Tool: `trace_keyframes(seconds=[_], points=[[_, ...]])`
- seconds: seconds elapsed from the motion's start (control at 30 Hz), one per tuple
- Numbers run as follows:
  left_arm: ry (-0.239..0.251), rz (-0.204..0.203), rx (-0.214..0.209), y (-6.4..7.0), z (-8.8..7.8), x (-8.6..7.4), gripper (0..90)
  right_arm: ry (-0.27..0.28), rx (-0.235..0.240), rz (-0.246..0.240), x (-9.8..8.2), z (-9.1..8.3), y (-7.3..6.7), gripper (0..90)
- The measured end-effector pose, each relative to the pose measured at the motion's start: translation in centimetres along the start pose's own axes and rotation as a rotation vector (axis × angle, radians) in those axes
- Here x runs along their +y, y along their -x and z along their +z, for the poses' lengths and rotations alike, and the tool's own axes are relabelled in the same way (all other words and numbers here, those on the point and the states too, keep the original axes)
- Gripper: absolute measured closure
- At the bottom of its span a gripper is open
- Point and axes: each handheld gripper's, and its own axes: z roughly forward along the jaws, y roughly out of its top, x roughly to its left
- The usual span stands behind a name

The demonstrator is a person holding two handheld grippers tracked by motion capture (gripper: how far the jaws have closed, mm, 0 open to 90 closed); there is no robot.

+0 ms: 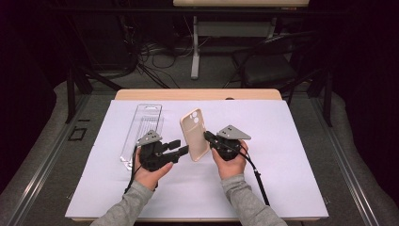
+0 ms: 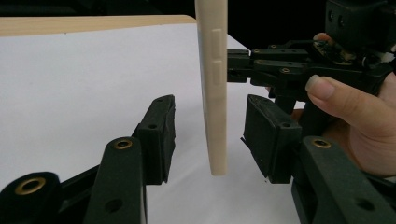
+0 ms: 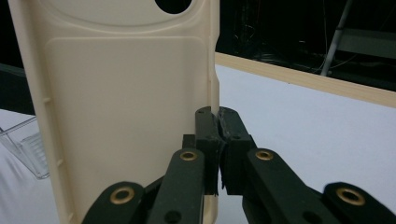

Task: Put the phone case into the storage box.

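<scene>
Cream-coloured and rigid, the phone case [image 1: 195,134] stands upright above the white table cover [image 1: 282,155], and we use it as our landmark. To its right, our right gripper [image 1: 210,138] is clamped on the case's side edge, its jaws closed tight on the thin wall, as the right gripper view shows [image 3: 217,140]. To its left, our left gripper [image 1: 181,147] straddles the lower end: in the left gripper view the pads [image 2: 161,135] stand either side of the case [image 2: 215,93] with a gap on each, so nothing is pinched there yet. Farther left of the case lies the clear plastic packaging tray [image 1: 141,132]. We judge the step to be taking a second hold. To do it well, we keep the right hand steady, centre the case between the left pads, and close squarely on its flat faces so it does not twist.
</scene>
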Motion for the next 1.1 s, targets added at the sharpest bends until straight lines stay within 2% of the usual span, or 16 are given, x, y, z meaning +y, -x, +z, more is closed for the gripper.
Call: trace_keyframes(seconds=[0.23,0.4,0.77,0.97,1.1], points=[[-0.012,-0.055,-0.018,-0.4,0.4,-0.3,54.3,-0.003,0.013,-0.004,-0.1,0.1,-0.4,87.9],[-0.005,-0.077,-0.016,-0.5,0.4,-0.4,55.7,-0.007,0.023,-0.009,-0.2,0.2,-0.8,87.9],[-0.01,-0.109,-0.039,-0.5,0.4,-0.4,61.1,-0.012,0.035,-0.015,-0.3,0.3,-1.3,87.8],[-0.013,-0.105,-0.028,-0.6,0.4,-0.4,65.0,-0.013,0.042,-0.024,-0.4,0.4,-1.4,87.8],[-0.023,-0.117,-0.021,-0.7,0.5,-0.4,65.7,-0.012,0.046,-0.025,-0.4,0.4,-1.5,87.8]])
